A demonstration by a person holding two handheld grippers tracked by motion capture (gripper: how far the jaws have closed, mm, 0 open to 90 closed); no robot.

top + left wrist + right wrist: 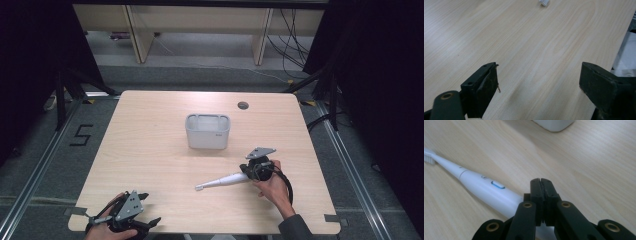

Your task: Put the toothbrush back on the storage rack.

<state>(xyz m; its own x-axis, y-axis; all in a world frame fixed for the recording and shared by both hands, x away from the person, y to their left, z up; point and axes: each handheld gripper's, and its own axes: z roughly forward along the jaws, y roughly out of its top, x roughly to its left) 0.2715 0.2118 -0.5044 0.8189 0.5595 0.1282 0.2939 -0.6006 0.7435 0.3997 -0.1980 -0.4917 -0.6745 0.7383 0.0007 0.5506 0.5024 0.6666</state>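
A white electric toothbrush [222,181] lies flat on the wooden table [150,140], its brush head pointing left and its handle towards my right gripper [252,170]. In the right gripper view the toothbrush [484,187] runs from the upper left down under my right gripper [540,181], whose jaws are pressed together with nothing between them. My left gripper [149,207] rests at the table's front left corner. In its own view the left gripper [539,82] is wide open over bare wood, and the brush head [544,2] shows far off at the top edge.
A white rectangular bin [208,131] stands upright in the middle of the table, behind the toothbrush; its base [554,123] shows in the right gripper view. A cable hole [243,105] sits near the far edge. Dark curtains flank the table.
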